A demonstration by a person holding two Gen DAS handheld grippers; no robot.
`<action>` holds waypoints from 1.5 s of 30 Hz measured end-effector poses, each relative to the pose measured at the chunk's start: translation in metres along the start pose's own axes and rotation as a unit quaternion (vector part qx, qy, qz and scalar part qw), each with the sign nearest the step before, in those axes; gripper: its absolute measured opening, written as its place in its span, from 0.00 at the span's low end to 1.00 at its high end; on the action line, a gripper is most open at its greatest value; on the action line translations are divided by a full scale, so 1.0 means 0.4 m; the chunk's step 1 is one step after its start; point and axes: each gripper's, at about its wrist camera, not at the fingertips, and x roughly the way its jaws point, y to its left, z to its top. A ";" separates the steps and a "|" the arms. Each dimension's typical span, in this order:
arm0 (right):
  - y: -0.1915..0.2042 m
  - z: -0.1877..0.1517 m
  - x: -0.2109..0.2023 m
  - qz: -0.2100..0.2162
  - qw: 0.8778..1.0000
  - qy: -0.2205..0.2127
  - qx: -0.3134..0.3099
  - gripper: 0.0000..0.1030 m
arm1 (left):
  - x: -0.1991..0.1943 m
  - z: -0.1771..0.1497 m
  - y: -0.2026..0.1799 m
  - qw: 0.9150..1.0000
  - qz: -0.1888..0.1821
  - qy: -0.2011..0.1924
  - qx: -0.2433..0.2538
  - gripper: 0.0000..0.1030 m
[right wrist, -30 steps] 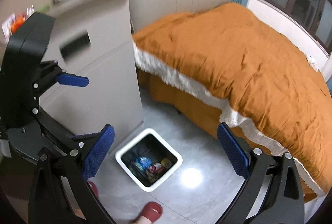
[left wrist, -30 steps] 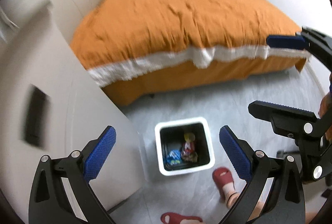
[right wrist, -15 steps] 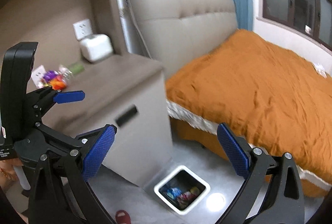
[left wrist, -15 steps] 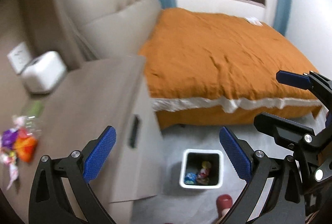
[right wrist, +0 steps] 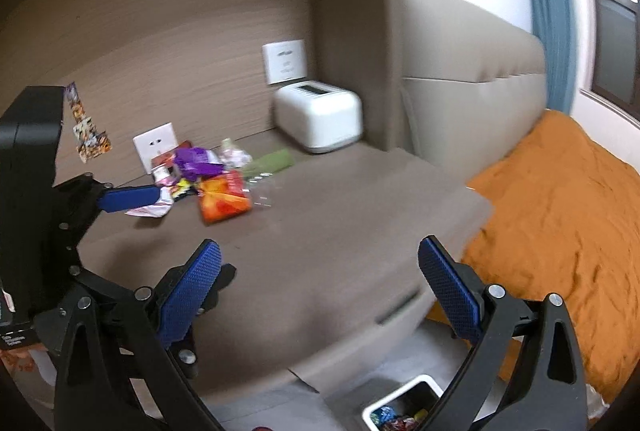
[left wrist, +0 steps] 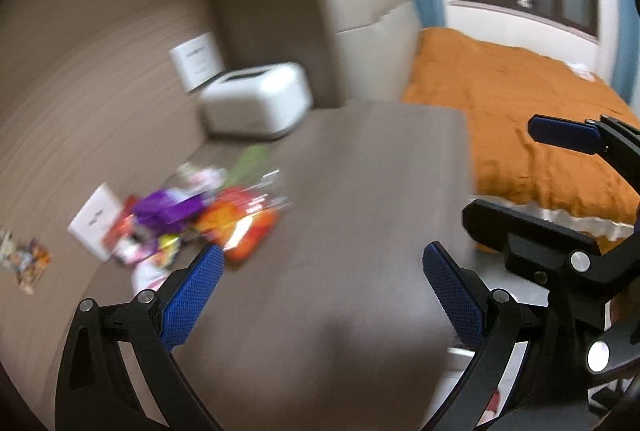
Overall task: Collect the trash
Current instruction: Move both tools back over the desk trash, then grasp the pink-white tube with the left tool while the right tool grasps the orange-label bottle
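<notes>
A pile of colourful wrappers point(left wrist: 192, 219) lies at the back left of the brown nightstand top point(left wrist: 340, 231); an orange packet point(right wrist: 222, 201) and a purple wrapper point(right wrist: 194, 161) stand out in it. My left gripper point(left wrist: 320, 291) is open and empty above the nightstand, to the right of the pile. My right gripper point(right wrist: 320, 291) is open and empty, nearer the nightstand's front. The left gripper's blue finger point(right wrist: 128, 198) shows beside the pile. The white trash bin point(right wrist: 404, 409) with wrappers inside stands on the floor below.
A white box-shaped device point(right wrist: 318, 121) stands at the back of the nightstand by a wall socket point(right wrist: 285, 61). Another socket point(right wrist: 156, 147) is behind the pile. The bed with an orange cover point(right wrist: 560, 215) is to the right, behind it a beige headboard point(right wrist: 472, 99).
Both grippers have risen from over the bin on the floor to above the nightstand top. The wrapper pile has come into view. Both stay open and empty.
</notes>
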 end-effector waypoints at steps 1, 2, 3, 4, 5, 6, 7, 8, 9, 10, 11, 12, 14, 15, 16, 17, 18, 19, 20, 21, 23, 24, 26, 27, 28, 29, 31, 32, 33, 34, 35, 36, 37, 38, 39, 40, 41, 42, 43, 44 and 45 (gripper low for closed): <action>0.021 0.009 0.020 0.005 1.000 0.003 -0.003 0.95 | 0.003 -0.009 0.040 1.000 0.008 0.004 -0.009 0.95; 0.050 0.020 0.049 0.004 1.000 0.008 -0.009 0.95 | 0.006 -0.016 0.077 1.000 0.015 0.007 -0.017 0.95; 0.069 0.026 0.064 0.003 1.000 0.011 -0.012 0.95 | 0.015 -0.027 0.122 0.999 0.028 0.012 -0.025 0.95; 0.086 0.033 0.084 0.006 1.000 0.015 -0.016 0.95 | 0.022 -0.033 0.146 0.999 0.037 0.016 -0.029 0.95; 0.108 0.040 0.108 0.011 1.000 0.019 -0.020 0.95 | 0.030 -0.042 0.185 0.998 0.048 0.021 -0.037 0.95; 0.126 0.043 0.129 0.010 0.999 0.021 -0.025 0.95 | 0.034 -0.050 0.210 0.997 0.054 0.024 -0.042 0.95; 0.141 0.045 0.145 0.007 0.999 0.025 -0.031 0.95 | 0.043 -0.059 0.254 0.996 0.063 0.030 -0.051 0.95; 0.162 0.049 0.174 0.005 0.999 0.030 -0.038 0.95 | 0.050 -0.066 0.284 0.995 0.069 0.033 -0.058 0.95; 0.173 0.047 0.186 0.005 0.999 0.033 -0.039 0.95 | 0.058 -0.072 0.315 0.994 0.076 0.036 -0.066 0.95; 0.184 0.049 0.207 0.003 0.998 0.038 -0.040 0.95 | 0.069 -0.077 0.350 0.993 0.079 0.039 -0.077 0.95; 0.202 0.050 0.239 0.000 0.998 0.047 -0.041 0.95 | 0.077 -0.079 0.369 0.993 0.078 0.041 -0.084 0.95; 0.207 0.048 0.252 -0.001 0.998 0.052 -0.041 0.95 | 0.088 -0.082 0.389 0.992 0.078 0.044 -0.090 0.95; 0.227 0.046 0.289 -0.004 0.997 0.062 -0.041 0.95 | 0.114 -0.083 0.425 0.991 0.083 0.048 -0.097 0.95; 0.238 0.046 0.305 -0.008 0.997 0.065 -0.043 0.95 | 0.127 -0.080 0.433 0.991 0.083 0.048 -0.098 0.95; 0.247 0.048 0.321 -0.011 0.997 0.069 -0.045 0.95 | 0.143 -0.078 0.449 0.990 0.083 0.050 -0.102 0.95; 0.258 0.048 0.339 -0.018 0.996 0.073 -0.048 0.95 | 0.158 -0.076 0.462 0.989 0.084 0.051 -0.106 0.95; 0.263 0.049 0.353 -0.023 0.996 0.077 -0.048 0.95 | 0.169 -0.076 0.469 0.989 0.085 0.052 -0.109 0.95; 0.267 0.051 0.368 -0.023 0.995 0.083 -0.045 0.95 | 0.187 -0.075 0.484 0.988 0.089 0.053 -0.113 0.95; 0.267 0.052 0.374 -0.025 0.995 0.084 -0.043 0.95 | 0.197 -0.075 0.491 0.988 0.089 0.056 -0.116 0.95; 0.268 0.053 0.384 -0.034 0.995 0.086 -0.041 0.95 | 0.213 -0.074 0.501 0.988 0.083 0.059 -0.119 0.95; 0.269 0.057 0.405 -0.037 0.994 0.092 -0.037 0.95 | 0.231 -0.069 0.508 0.987 0.082 0.059 -0.122 0.95; 0.269 0.059 0.414 -0.041 0.994 0.095 -0.035 0.95 | 0.241 -0.068 0.513 0.987 0.079 0.060 -0.123 0.94; 0.269 0.061 0.427 -0.050 0.993 0.098 -0.033 0.92 | 0.255 -0.064 0.522 0.987 0.072 0.059 -0.131 0.89; 0.270 0.062 0.434 -0.052 0.993 0.101 -0.033 0.86 | 0.265 -0.062 0.528 0.987 0.065 0.060 -0.135 0.83; 0.270 0.064 0.438 -0.056 0.993 0.102 -0.032 0.81 | 0.276 -0.061 0.534 0.987 0.054 0.064 -0.140 0.79; 0.269 0.066 0.444 -0.059 0.992 0.103 -0.029 0.80 | 0.286 -0.061 0.539 0.986 0.049 0.066 -0.145 0.76; 0.263 0.069 0.455 -0.062 0.992 0.109 -0.020 0.68 | 0.302 -0.061 0.550 0.985 0.031 0.066 -0.159 0.68; 0.259 0.070 0.457 -0.062 0.992 0.111 -0.015 0.65 | 0.306 -0.060 0.556 0.984 0.024 0.065 -0.166 0.65; 0.254 0.071 0.463 -0.060 0.992 0.115 -0.009 0.54 | 0.310 -0.060 0.559 0.983 0.020 0.064 -0.172 0.60; 0.249 0.071 0.466 -0.060 0.991 0.118 -0.004 0.52 | 0.316 -0.059 0.565 0.982 0.013 0.064 -0.179 0.49; 0.242 0.072 0.466 -0.060 0.991 0.117 0.004 0.52 | 0.319 -0.060 0.570 0.981 0.007 0.063 -0.186 0.42; 0.236 0.072 0.464 -0.059 0.992 0.114 0.009 0.51 | 0.322 -0.062 0.573 0.980 0.002 0.063 -0.191 0.30; 0.234 0.073 0.462 -0.059 0.992 0.113 0.009 0.51 | 0.323 -0.065 0.575 0.979 -0.003 0.061 -0.196 0.30; 0.231 0.072 0.459 -0.062 0.992 0.112 0.008 0.51 | 0.327 -0.064 0.576 0.979 -0.004 0.059 -0.196 0.30; 0.229 0.072 0.457 -0.062 0.992 0.112 0.009 0.51 | 0.324 -0.067 0.571 0.980 -0.006 0.059 -0.191 0.30; 0.227 0.071 0.452 -0.061 0.992 0.111 0.010 0.50 | 0.320 -0.068 0.568 0.980 -0.009 0.059 -0.188 0.30; 0.224 0.070 0.445 -0.062 0.992 0.108 0.011 0.47 | 0.313 -0.072 0.565 0.980 -0.010 0.057 -0.188 0.30; 0.221 0.071 0.438 -0.063 0.993 0.104 0.011 0.24 | 0.306 -0.074 0.562 0.980 -0.011 0.056 -0.189 0.30; 0.217 0.072 0.428 -0.068 0.993 0.101 0.014 0.10 | 0.289 -0.080 0.559 0.980 -0.015 0.054 -0.190 0.29; 0.210 0.077 0.421 -0.064 0.993 0.098 0.020 0.07 | 0.279 -0.081 0.555 0.980 -0.014 0.054 -0.189 0.29; 0.205 0.080 0.418 -0.062 0.993 0.098 0.024 0.04 | 0.268 -0.081 0.550 0.981 -0.011 0.051 -0.187 0.29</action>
